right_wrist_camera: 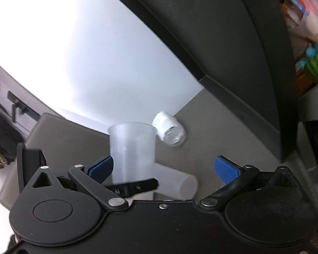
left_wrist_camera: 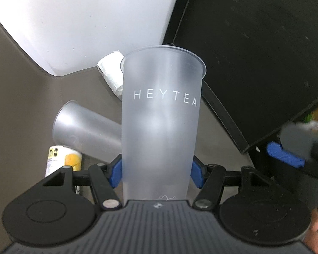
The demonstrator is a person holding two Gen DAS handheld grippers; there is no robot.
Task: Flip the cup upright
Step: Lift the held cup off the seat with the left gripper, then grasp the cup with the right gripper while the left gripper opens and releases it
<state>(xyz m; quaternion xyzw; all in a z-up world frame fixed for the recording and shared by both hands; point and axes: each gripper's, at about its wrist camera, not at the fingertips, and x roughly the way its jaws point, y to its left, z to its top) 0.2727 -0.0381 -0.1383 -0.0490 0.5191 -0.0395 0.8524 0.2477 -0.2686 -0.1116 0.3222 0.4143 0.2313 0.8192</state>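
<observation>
Cup (left_wrist_camera: 161,114), frosted, translucent, lettered HEYTEA, stands mouth-up clamped by left gripper (left_wrist_camera: 155,174); right gripper (right_wrist_camera: 167,169) gapes empty.

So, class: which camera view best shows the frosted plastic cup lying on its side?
Left wrist: the lying frosted plastic cup shows its rim and much of its wall. Right wrist catches only its end.
</observation>
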